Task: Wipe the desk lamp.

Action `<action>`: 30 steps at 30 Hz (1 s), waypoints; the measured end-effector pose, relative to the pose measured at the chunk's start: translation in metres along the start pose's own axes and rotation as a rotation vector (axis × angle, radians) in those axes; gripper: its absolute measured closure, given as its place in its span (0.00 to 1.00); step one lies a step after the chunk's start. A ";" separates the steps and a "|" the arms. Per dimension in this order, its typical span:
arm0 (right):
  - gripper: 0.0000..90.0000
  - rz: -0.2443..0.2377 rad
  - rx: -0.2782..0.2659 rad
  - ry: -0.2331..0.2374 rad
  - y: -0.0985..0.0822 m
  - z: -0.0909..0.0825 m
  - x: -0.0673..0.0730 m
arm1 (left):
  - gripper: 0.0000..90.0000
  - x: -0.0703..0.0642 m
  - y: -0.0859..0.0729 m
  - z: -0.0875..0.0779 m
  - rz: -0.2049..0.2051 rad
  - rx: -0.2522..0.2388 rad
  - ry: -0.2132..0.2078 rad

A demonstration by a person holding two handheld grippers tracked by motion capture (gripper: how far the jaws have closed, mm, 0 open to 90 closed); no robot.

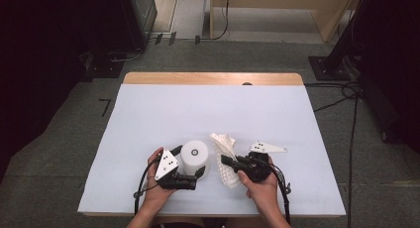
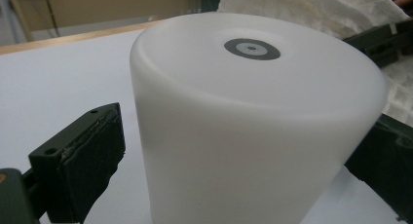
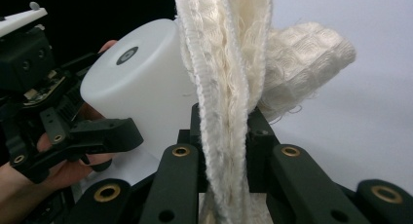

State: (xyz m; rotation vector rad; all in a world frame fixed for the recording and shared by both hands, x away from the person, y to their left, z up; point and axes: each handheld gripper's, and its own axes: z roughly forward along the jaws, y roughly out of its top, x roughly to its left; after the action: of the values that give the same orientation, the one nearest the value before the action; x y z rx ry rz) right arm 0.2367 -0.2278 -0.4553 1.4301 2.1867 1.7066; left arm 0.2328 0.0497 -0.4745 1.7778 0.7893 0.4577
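Here the white cylinder (image 1: 194, 157) stands upright near the front edge of the white-covered table (image 1: 148, 119), a grey ring mark on its top. The left gripper (image 2: 229, 151) has its jaws spread to either side of it; whether they touch its wall I cannot tell. Just beside it, the right gripper (image 3: 226, 136) pinches a folded waffle-weave cloth (image 3: 234, 63) held up on edge, seemingly ready to wipe the cylinder while the left steadies it.

White cylinder (image 1: 194, 157) with grey-ringed top, cream waffle-weave cloth (image 1: 225, 158), pale blue table cover (image 1: 208, 119)
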 end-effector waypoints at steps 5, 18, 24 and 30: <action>0.88 0.007 0.002 -0.006 -0.002 0.002 -0.002 | 0.00 -0.014 -0.004 0.009 -0.008 0.035 0.100; 0.88 0.006 0.020 -0.002 -0.005 0.008 0.001 | 0.10 -0.010 0.001 0.005 -0.010 0.021 0.098; 0.88 -0.002 0.016 -0.002 -0.007 0.010 0.003 | 0.10 -0.004 0.012 -0.008 0.030 -0.031 -0.050; 0.88 -0.040 0.002 0.030 -0.002 0.009 0.019 | 0.10 -0.007 0.011 -0.006 0.057 -0.009 -0.073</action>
State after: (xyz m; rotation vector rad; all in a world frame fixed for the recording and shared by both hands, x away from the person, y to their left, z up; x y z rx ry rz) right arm 0.2288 -0.2080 -0.4517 1.3603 2.2175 1.7247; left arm 0.2268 0.0467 -0.4619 1.8026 0.6857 0.4305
